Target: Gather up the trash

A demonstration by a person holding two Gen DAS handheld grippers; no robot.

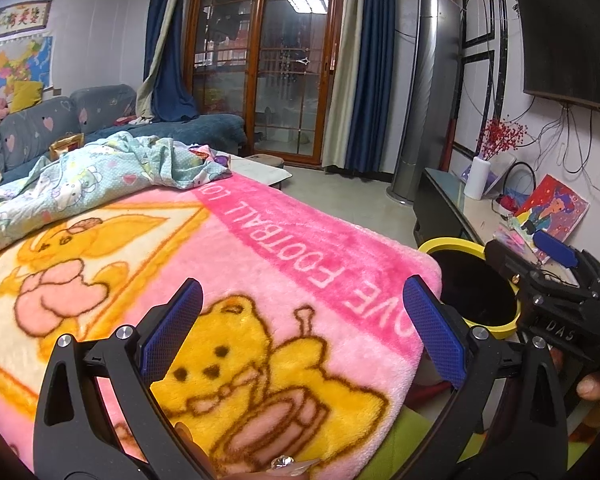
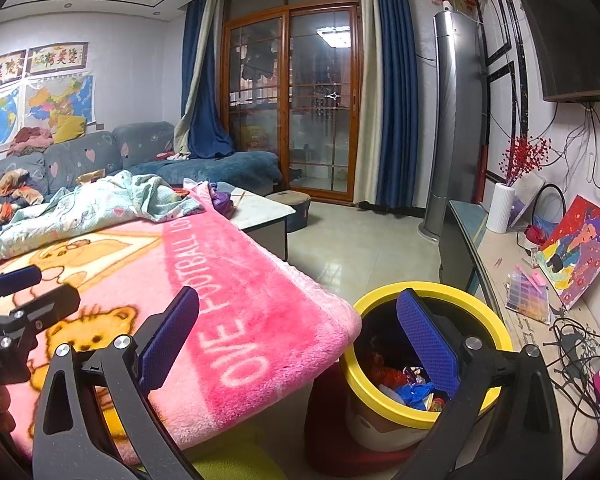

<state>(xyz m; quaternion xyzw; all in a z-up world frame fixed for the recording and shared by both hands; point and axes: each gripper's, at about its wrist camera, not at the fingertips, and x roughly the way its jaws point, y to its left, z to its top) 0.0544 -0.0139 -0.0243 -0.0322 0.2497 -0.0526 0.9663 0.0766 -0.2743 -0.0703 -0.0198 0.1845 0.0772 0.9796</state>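
A yellow-rimmed trash bin stands on the floor by the right edge of the pink blanket. Colourful wrappers lie inside it. My right gripper is open and empty, its right finger over the bin's mouth. My left gripper is open and empty above the blanket's bear picture. The bin also shows at the right in the left wrist view, with the right gripper over it. The left gripper shows at the left edge of the right wrist view.
A crumpled light-blue quilt lies at the blanket's far end. A low white table stands beyond. A TV cabinet with a vase, painting and cables runs along the right wall. A blue sofa is at the back left.
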